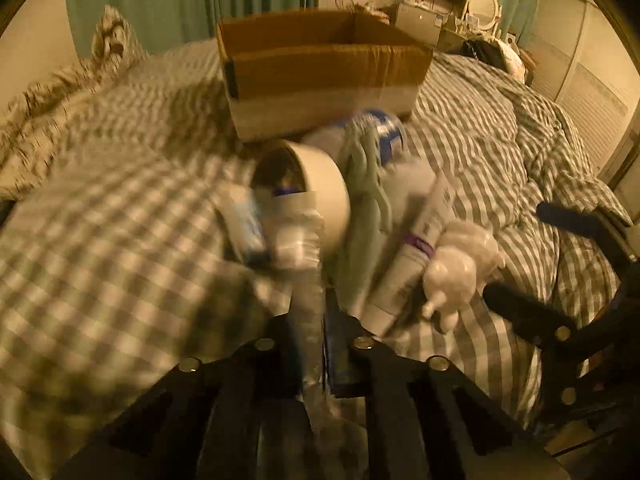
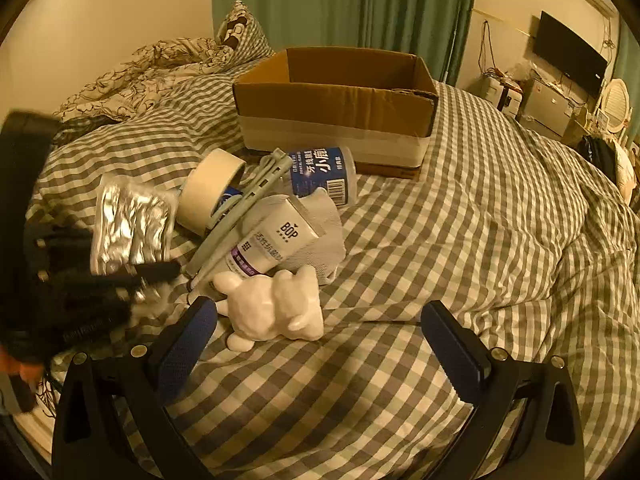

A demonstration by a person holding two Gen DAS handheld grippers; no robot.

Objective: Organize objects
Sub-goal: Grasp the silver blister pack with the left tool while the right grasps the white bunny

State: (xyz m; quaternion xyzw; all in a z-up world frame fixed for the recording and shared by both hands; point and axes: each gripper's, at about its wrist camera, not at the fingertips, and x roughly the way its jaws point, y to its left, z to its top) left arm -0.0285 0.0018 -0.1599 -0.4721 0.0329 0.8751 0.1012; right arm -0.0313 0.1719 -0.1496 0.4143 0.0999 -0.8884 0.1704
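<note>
Step in hand, by judgement: first pick-up from the pile; the cardboard box [image 2: 336,108] at 12 o'clock looks empty.

- Left tool [image 1: 310,320]: fingers nearly together on a crinkled clear packet [image 1: 304,280]; blurred, so the grip is likely, not certain.
- Foil pouch [image 2: 130,224], 9 o'clock: shiny, creased.
- Tape roll [image 2: 208,192]: smooth ring.
- Tube [image 2: 276,236]: soft plastic, flat-ended.
- Ceramic bear [image 2: 276,308], centre: glossy white, lying on the checked bed [image 2: 440,260].
- Right tool [image 2: 320,328]: fingers wide apart, empty, just short of the bear.

Next move calls for lifting the packet to the box.
</note>
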